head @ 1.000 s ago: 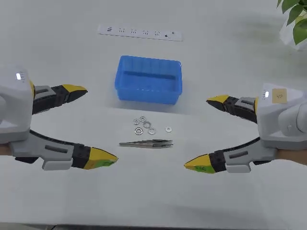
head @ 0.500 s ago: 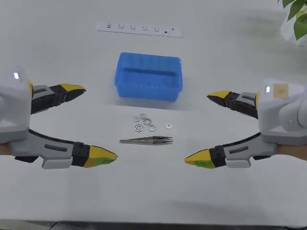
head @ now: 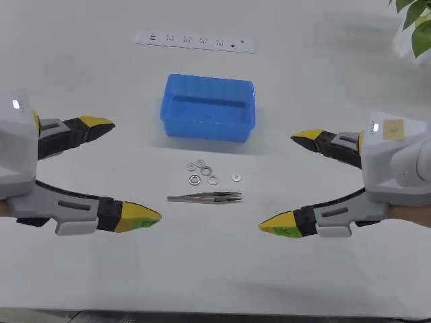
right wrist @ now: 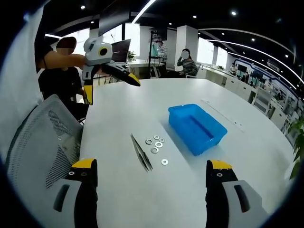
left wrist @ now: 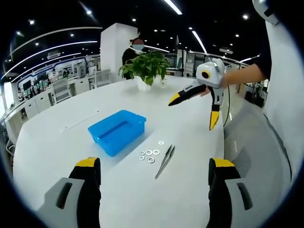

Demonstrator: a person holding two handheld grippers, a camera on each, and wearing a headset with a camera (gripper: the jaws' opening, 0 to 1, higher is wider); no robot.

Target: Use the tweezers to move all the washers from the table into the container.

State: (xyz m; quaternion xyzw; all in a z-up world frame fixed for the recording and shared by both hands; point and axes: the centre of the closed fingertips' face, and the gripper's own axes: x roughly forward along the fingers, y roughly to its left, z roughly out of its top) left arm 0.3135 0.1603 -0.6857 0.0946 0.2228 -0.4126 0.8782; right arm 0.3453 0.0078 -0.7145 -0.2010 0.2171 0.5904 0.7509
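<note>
Now we hold the left gripper (head: 135, 170) and right gripper (head: 278, 183) either side of the tweezers (head: 205, 197), jaws wide open and empty, seemingly ready to lift them.

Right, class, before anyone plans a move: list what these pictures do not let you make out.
Exact count of the washers: head view, too small and bunched.
Which end of the tweezers is the tips: head view, too small.
Part of the floor of the container: left gripper view, hidden by its near wall.
Pot and most leaves of the plant: head view, cut off by the right edge.
</note>
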